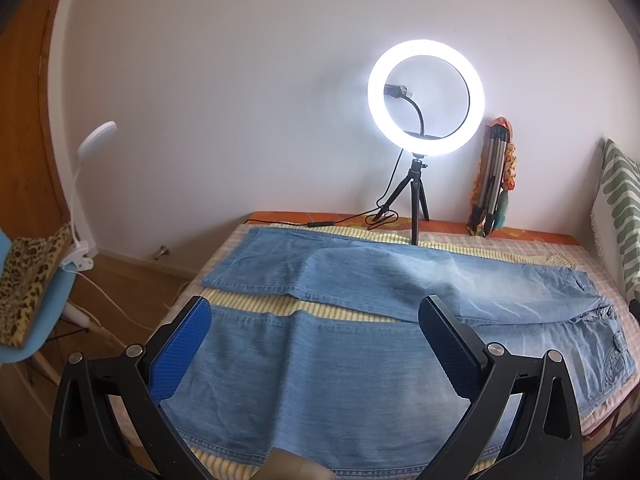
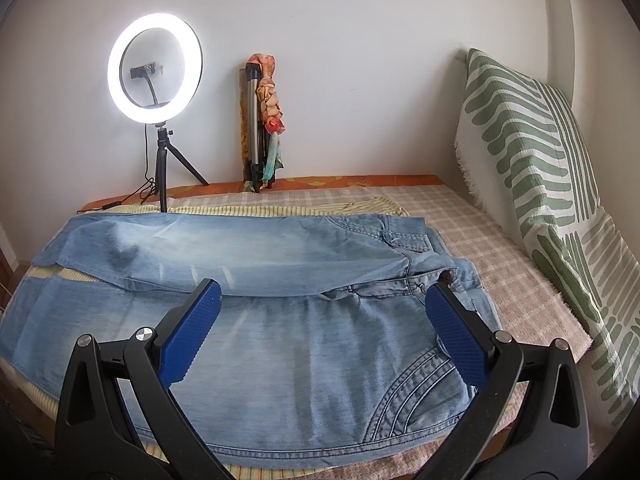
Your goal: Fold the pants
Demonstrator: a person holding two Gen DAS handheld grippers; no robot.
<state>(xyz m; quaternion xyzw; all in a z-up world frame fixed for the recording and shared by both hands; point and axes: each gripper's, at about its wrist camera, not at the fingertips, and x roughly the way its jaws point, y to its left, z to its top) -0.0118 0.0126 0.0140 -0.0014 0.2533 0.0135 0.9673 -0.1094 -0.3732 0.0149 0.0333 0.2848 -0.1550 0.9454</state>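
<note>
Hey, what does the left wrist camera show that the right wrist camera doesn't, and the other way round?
Only the left wrist view shows the blue chair with a leopard-print cloth, a white clip-on lamp and the wooden door.

Only the right wrist view shows the jeans' waistband button and most of the green-patterned cushion.

Both show the light-blue jeans spread flat on the bed, the lit ring light on its tripod, and a folded tripod against the wall. Left gripper and right gripper are each open above the denim.

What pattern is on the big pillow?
Green stripes on white pillow; right wrist view shows it best.
</note>
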